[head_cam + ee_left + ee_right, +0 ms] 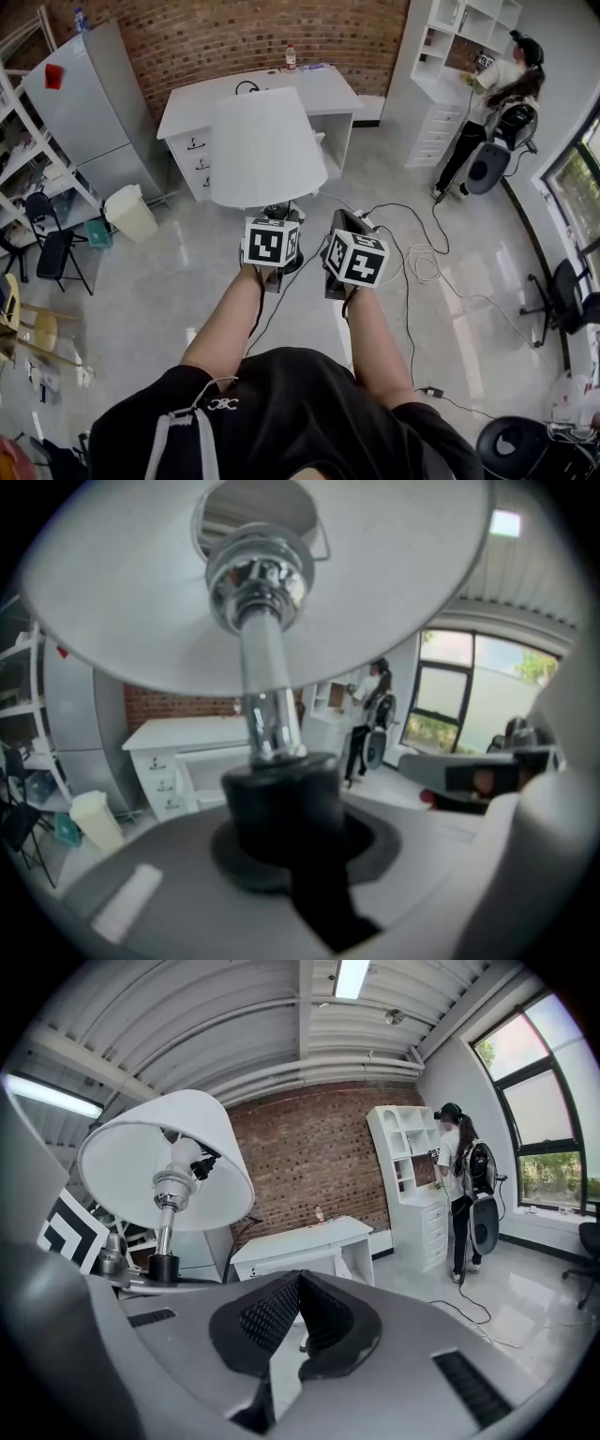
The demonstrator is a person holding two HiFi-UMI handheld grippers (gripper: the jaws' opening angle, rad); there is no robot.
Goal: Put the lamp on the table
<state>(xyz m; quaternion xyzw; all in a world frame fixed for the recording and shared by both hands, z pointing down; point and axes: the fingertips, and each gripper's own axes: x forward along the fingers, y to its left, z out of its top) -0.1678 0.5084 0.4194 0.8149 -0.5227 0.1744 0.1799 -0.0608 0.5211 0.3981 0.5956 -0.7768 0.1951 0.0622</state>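
Lamp carried in my left claw, above the floor [169, 272]

I have the lamp [265, 145] upright, my left claw [281, 813] clamped on the black collar at the foot of its chrome stem, with the white shade above. My right claw [298, 1307] sits just beside it, pads pressed together on nothing. The white counter [323, 89] stands ahead by the brick wall [234, 33], apart from the lamp.

A person [483, 98] stands at a white shelf unit [436, 75] beside a brick wall [234, 33]. Cables [424, 255] trail across the floor [141, 300]; a bin [129, 212] sits near a grey fridge [89, 103].
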